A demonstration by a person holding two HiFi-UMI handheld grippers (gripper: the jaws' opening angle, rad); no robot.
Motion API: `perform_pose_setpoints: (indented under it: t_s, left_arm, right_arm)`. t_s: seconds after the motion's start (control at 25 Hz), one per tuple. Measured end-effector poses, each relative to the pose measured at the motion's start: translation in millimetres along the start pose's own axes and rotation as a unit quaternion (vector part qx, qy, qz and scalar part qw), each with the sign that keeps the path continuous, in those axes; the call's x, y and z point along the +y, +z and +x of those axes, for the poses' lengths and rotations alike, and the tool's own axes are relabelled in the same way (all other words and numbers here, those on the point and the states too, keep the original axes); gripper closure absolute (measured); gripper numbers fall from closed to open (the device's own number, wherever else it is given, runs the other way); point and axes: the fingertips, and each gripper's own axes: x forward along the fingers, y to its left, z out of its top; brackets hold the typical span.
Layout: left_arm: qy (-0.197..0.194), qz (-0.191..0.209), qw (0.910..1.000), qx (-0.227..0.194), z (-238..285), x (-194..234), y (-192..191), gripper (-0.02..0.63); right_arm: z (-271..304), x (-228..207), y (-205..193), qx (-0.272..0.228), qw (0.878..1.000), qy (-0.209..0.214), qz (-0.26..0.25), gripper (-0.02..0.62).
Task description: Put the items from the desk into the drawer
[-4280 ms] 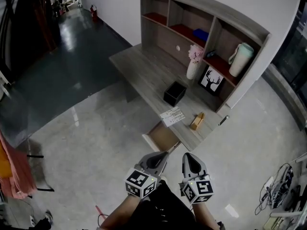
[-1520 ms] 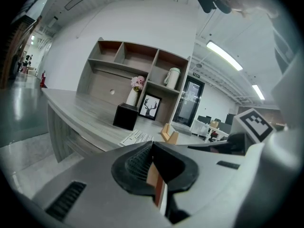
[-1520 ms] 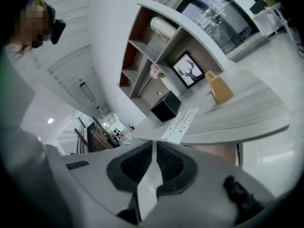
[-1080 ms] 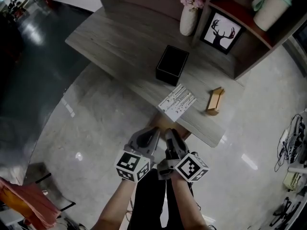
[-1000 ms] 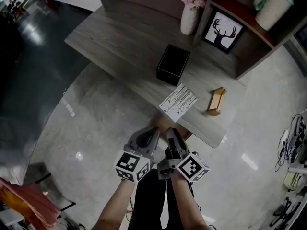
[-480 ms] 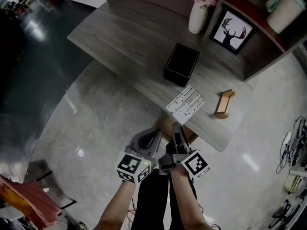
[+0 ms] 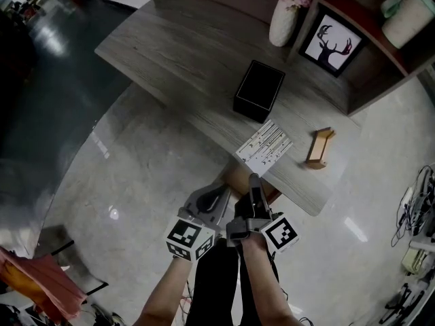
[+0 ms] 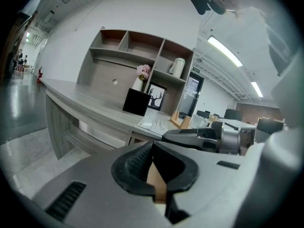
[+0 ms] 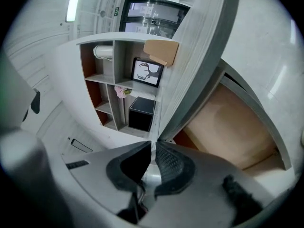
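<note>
**Desk:** What's happening at the desk's near edge?

**Photographer:** The right gripper (image 9: pixel 153 145) has just been closing. Its jaws stand at a narrow slit, apparently pinching the grey front edge of the part-open drawer (image 7: pixel 233 176). Nothing else sits between them.

**Desk:** And the left gripper (image 8: pixel 152 146)?

**Photographer:** Tips together and empty, hanging just beside the right one.

**Desk:** What would a good pull take?

**Photographer:** Probably a firm pinch and a straight, level draw towards the body. The desk top overhangs much of the drawer, so it likely needs more room before anything can drop in.

**Desk:** Where is the cargo?

**Photographer:** All on the desk. A white printed card (image 7: pixel 265 147) lies at the near edge, right above the drawer. A wooden block (image 7: pixel 318 148) is by the near right corner. A black box (image 7: pixel 258 90) sits further back, mid-desk.

**Desk:** Anything in the way?

**Photographer:** The person's legs (image 7: pixel 221 277) behind the drawer, and the idle left gripper close alongside. A vase of pink flowers (image 7: pixel 284 20) and a deer picture (image 7: pixel 332 38) stand at the back right, apart from the work.
</note>
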Motion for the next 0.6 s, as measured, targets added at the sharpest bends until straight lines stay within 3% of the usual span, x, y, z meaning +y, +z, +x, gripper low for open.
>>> perform_pose_setpoints:
  t_s: [0.6]
  left_arm:
    - [0.001, 0.0, 1.0, 0.005, -6.8, -6.3, -1.1, 0.595]
  right_arm:
    - [-7.5, 21.0, 8.7, -0.006, 0.999, 0.039, -0.022, 0.572]
